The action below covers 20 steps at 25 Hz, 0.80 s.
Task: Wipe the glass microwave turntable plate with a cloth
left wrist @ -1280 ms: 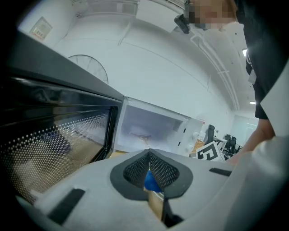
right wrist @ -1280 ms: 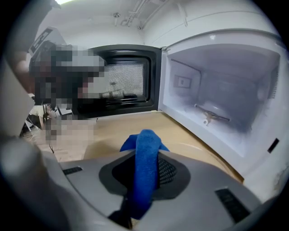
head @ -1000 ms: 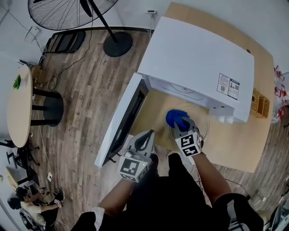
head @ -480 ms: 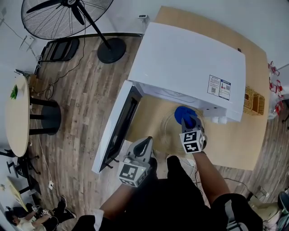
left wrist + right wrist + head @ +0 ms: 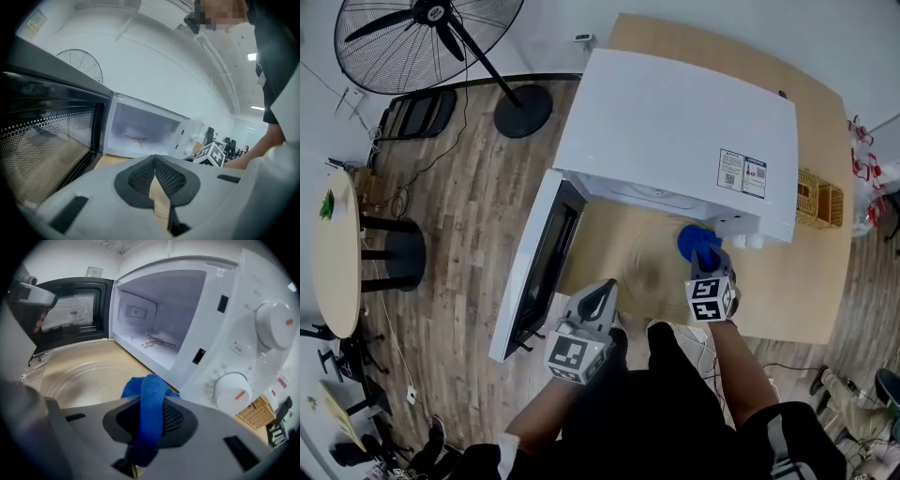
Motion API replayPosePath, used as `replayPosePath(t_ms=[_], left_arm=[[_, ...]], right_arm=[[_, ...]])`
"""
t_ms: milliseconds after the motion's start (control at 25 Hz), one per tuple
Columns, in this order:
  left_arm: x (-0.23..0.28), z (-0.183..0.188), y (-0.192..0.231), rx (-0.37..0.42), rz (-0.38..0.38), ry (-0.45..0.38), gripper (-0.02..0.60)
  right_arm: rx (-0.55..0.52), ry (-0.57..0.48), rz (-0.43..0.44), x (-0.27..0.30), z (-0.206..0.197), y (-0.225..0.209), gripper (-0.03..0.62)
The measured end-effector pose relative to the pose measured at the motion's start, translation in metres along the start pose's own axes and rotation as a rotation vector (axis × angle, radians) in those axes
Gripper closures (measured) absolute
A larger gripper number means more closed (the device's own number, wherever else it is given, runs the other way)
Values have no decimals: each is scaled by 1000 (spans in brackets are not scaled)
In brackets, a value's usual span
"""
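Since 1 s ago, the blue cloth point(image 5: 697, 240) has been carried across the glass turntable plate point(image 5: 649, 264), from the plate's left part to its right rim. The left gripper point(image 5: 602, 292) has been kept low, at the near edge of the table point(image 5: 787, 291).

The cloth is clamped between the jaws of the right gripper point(image 5: 707, 262). In the right gripper view, a fold of it is seen bunched up between the mesh pads and bulging out ahead of the tips. It is held over the right rim of the plate, just in front of the control panel point(image 5: 253, 348) of the microwave point(image 5: 675, 122), where 2 white dials are seen. Whether the cloth is pressed onto the glass cannot be told.

The plate is laid flat on the wooden table, directly in front of the open microwave cavity point(image 5: 159, 315), outside the oven. The microwave door point(image 5: 539, 272) is swung open to the left, and its perforated screen is seen close by in the left gripper view.

The left gripper's jaws are brought together at the tips, with nothing held between them; only a thin wedge of tabletop is seen behind the pads. It is kept left of the plate and apart from it, beside the open door.

A wicker basket point(image 5: 818, 199) is set on the table to the right of the microwave. A standing fan point(image 5: 422, 37) is placed on the wooden floor beyond the table.
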<state>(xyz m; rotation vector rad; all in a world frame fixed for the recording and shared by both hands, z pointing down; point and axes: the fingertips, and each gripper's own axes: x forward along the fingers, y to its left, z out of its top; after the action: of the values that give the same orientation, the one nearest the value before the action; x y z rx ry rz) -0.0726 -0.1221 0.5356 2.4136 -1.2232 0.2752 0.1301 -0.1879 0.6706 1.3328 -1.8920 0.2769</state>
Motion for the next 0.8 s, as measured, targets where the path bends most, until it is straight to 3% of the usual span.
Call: replayPosePath(t_ms=[480,640,800], left_arm=[[6,5,-22,13,-49,-15,580],[3,6,-22,26,-34,-7,580],[-2,6,-20,27,-21,-20,580]], right_arm=[[5,25,-31,-20,-21,-8,530],[21,-79,-11,-32,-1,-1,530],[3,-189,74,-47,27,24,530]])
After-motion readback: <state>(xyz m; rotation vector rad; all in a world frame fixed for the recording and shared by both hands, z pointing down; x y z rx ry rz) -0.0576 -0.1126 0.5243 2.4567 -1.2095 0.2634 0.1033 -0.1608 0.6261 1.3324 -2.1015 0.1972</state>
